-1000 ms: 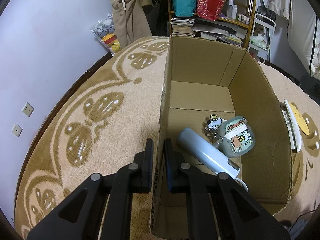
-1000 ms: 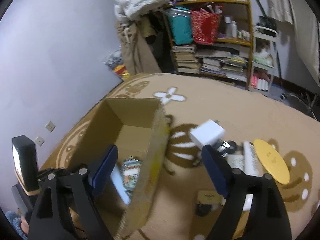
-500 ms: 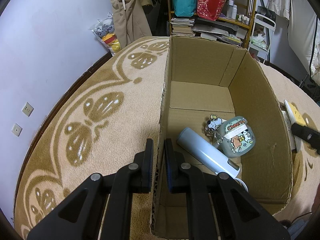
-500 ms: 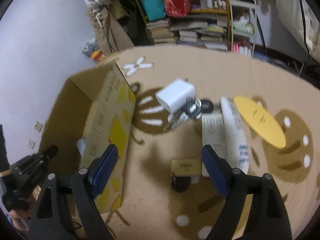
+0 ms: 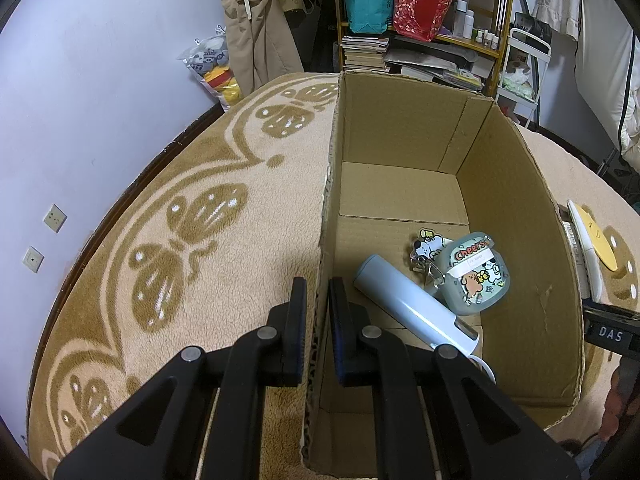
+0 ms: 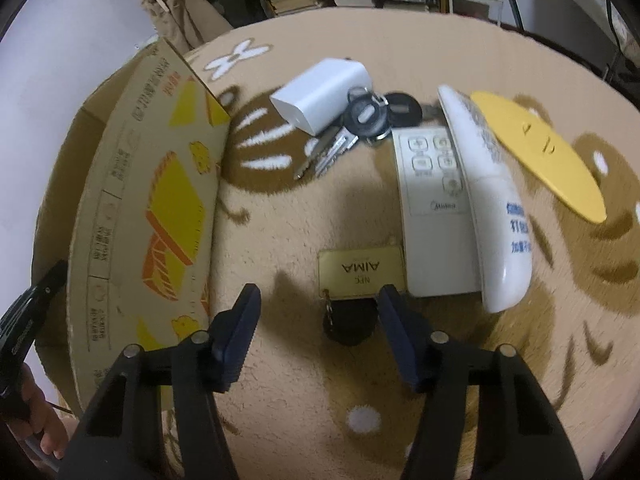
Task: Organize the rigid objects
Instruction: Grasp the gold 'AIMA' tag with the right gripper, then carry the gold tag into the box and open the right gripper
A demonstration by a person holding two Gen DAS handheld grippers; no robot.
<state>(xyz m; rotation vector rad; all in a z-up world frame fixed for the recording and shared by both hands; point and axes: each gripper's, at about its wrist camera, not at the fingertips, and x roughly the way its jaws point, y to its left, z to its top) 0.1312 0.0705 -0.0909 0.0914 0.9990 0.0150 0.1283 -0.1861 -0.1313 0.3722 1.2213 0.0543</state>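
Note:
My left gripper (image 5: 318,312) is shut on the left wall of the open cardboard box (image 5: 400,120), one pad outside and one inside. A light blue bottle (image 5: 412,308), a green "Cheers" case (image 5: 476,276) and a cartoon keychain charm (image 5: 428,242) lie in the box. My right gripper (image 6: 318,316) hangs low over the carpet beside the box (image 6: 152,216) with its jaws closing. A gold "AIMA" tag (image 6: 360,276) and its black fob (image 6: 350,324) lie between the fingers, and the pads do not touch them.
Beyond the tag lie a white charger block (image 6: 324,96), a bunch of keys (image 6: 360,120), a flat white remote (image 6: 432,200), a rounded white remote (image 6: 492,208) and a yellow oval disc (image 6: 540,152). Shelves with books and bags stand at the carpet's far edge.
The right gripper has swung from the box and dropped toward the loose things on the carpet, and its jaws have narrowed. The left gripper has kept still on the box wall.

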